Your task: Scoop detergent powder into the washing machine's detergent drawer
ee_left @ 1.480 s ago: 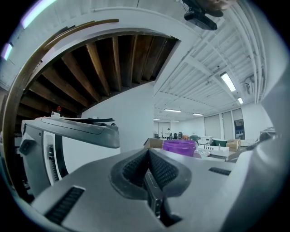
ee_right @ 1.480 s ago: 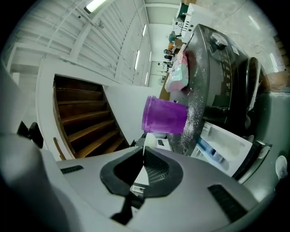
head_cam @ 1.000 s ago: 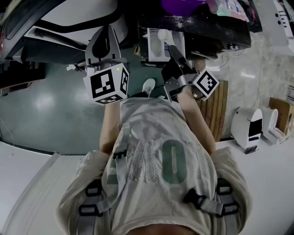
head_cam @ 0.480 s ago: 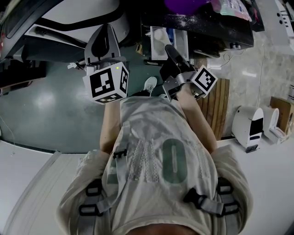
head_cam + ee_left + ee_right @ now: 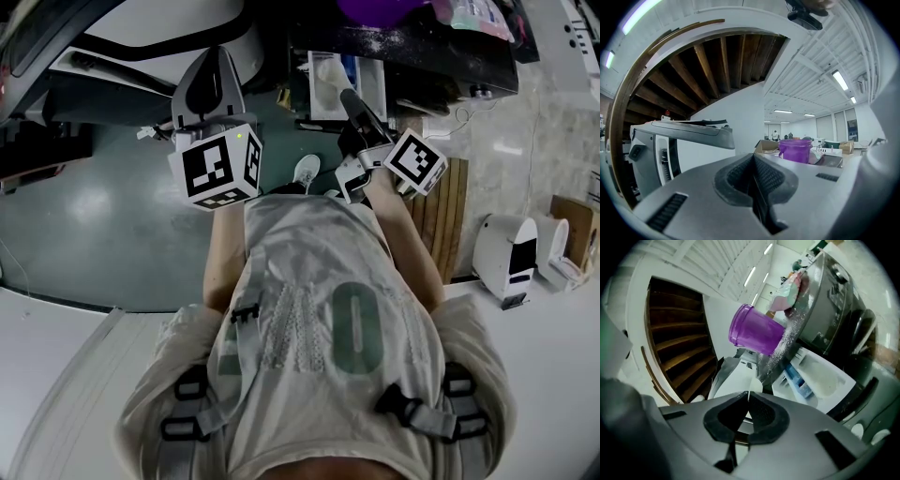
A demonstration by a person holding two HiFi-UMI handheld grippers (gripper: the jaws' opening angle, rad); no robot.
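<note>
Gripping scoop: right gripper jaws | left gripper pinched empty | powder in drawer

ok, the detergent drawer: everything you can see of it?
The drawer looks like white plastic. It is pulled out of the dark washer front and is open on top. Its wide compartment holds a pale layer of powder, and a narrower one beside it has a blue insert. The right gripper, shut on a white scoop, is close in front of the drawer. Whether anything touches the drawer can't be told.
</note>
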